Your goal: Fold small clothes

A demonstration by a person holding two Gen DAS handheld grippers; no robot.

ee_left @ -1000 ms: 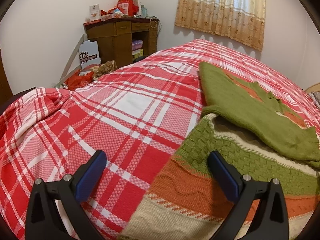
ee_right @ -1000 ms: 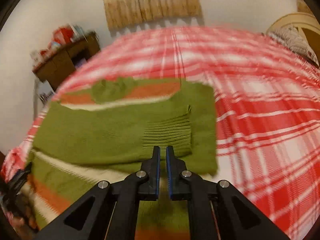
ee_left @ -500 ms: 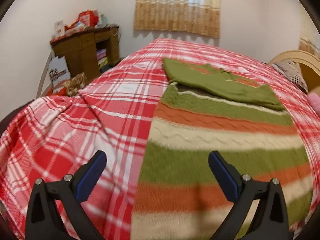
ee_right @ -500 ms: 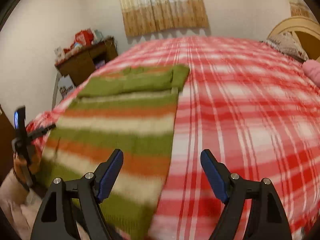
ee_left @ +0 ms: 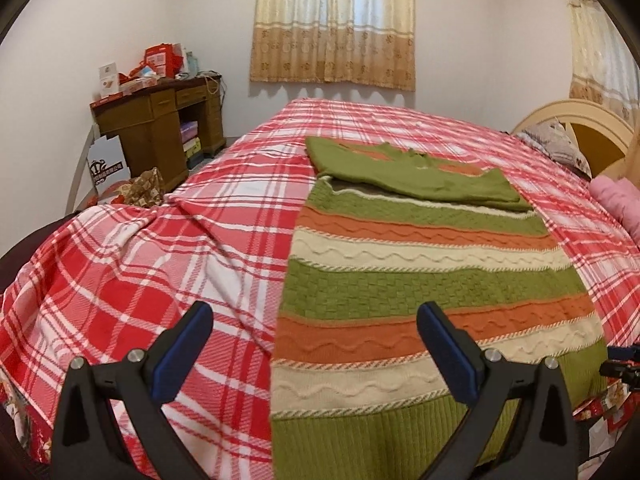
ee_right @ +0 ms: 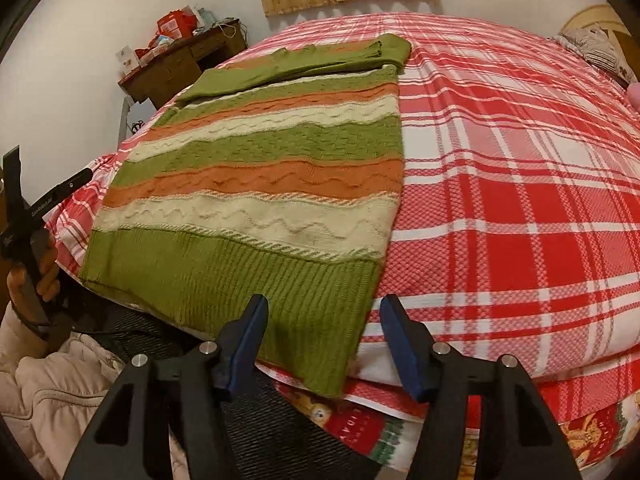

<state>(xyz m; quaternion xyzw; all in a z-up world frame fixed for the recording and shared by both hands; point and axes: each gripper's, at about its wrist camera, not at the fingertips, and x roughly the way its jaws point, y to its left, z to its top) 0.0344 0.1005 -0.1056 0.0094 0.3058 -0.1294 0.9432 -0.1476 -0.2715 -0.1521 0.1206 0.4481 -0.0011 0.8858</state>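
A knitted sweater (ee_left: 420, 280) with green, orange and cream stripes lies flat on the bed, its green sleeves folded across the far end (ee_left: 412, 176). It also shows in the right wrist view (ee_right: 272, 184). My left gripper (ee_left: 316, 350) is open and empty, above the sweater's near left edge. My right gripper (ee_right: 324, 344) is open and empty, just above the green ribbed hem's (ee_right: 240, 280) right corner at the bed's edge. The left gripper also shows at the far left of the right wrist view (ee_right: 24, 208), held in a hand.
The bed has a red and white plaid cover (ee_left: 160, 248). A wooden desk (ee_left: 156, 128) with boxes stands at the back left, under a curtained window (ee_left: 332, 20). A pillow (ee_left: 560, 148) and headboard are at the right. A pale padded jacket (ee_right: 48, 392) is below left.
My right gripper has let go of the green sleeve, opened, and pulled back to the hem. My left gripper has pulled back toward the bed's near edge, staying open.
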